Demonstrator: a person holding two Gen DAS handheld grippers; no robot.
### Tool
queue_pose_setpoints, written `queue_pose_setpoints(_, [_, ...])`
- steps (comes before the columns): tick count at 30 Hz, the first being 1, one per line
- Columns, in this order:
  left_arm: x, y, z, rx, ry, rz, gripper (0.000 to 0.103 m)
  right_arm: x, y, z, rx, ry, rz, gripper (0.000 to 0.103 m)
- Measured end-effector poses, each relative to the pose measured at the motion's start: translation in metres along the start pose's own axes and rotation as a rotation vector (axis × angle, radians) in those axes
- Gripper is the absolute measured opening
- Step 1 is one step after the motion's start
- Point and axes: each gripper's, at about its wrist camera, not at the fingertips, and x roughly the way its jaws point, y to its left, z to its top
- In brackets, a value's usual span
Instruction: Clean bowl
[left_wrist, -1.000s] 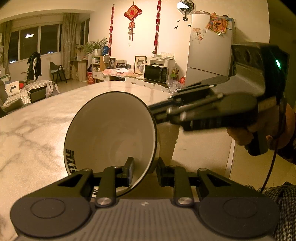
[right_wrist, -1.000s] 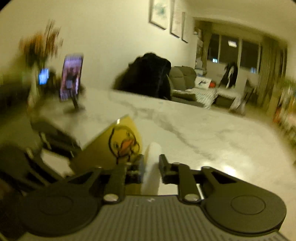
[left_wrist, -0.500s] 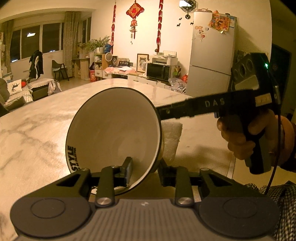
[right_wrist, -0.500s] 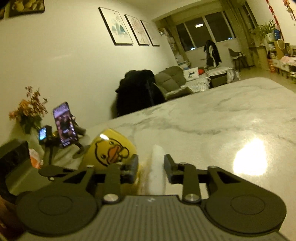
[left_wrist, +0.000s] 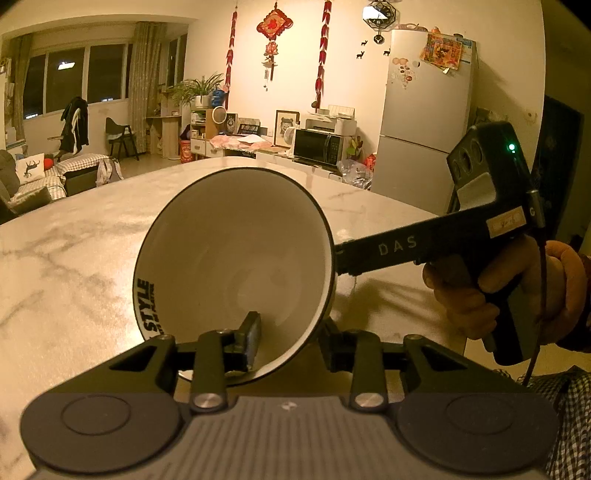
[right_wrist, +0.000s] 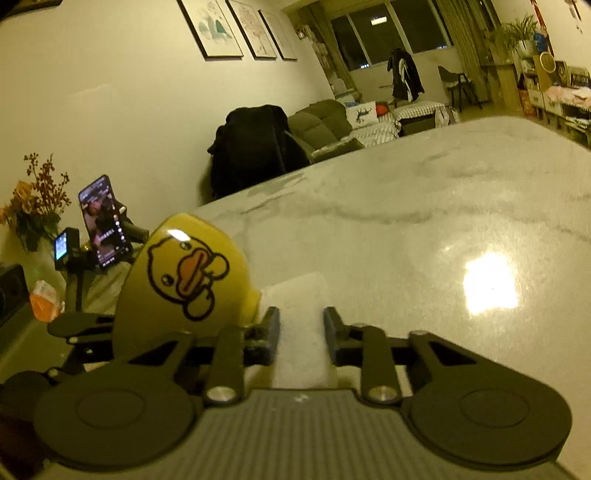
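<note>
Bare marble tabletop (right_wrist: 424, 221) ahead; phone on stand (right_wrist: 105, 221) and flowers (right_wrist: 35, 199) at its far-left edge.

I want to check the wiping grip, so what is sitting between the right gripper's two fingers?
In the right wrist view, a white sponge block sits between the right gripper fingers, beside the yellow duck-print bowl.

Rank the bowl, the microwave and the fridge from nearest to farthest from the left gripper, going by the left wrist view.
1. Bowl: its rim is clamped in the left gripper, right in front.
2. Microwave: past the table's far edge, ahead.
3. Fridge: against the back wall, ahead and to the right; only slightly beyond the microwave.
</note>
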Motion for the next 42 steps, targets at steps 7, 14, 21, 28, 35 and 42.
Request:
queue_pose_setpoints(7, [-0.006, 0.005, -0.006, 0.007, 0.002, 0.004, 0.037, -0.024, 0.003, 0.02, -0.109, -0.068, -0.043, 0.015])
queue_pose_setpoints(14, [-0.006, 0.005, -0.006, 0.018, 0.017, 0.009, 0.037, -0.02, 0.083, -0.014, -0.976, -0.104, -0.309, 0.017])
queue_pose_setpoints(21, [-0.005, 0.002, -0.005, 0.025, 0.023, 0.018, 0.037, -0.016, 0.093, -0.04, -1.096, -0.139, -0.272, 0.021])
queue_pose_setpoints(28, [-0.004, 0.004, -0.004, 0.027, 0.024, 0.018, 0.037, -0.021, 0.094, -0.058, -1.238, -0.188, -0.299, 0.021])
queue_pose_setpoints(35, [-0.01, 0.016, -0.004, 0.034, 0.037, 0.015, 0.037, -0.017, 0.093, -0.073, -1.476, -0.122, -0.308, 0.021])
queue_pose_setpoints(42, [-0.01, 0.019, -0.005, 0.036, 0.038, 0.021, 0.038, -0.024, 0.093, -0.063, -1.422, -0.11, -0.242, 0.024])
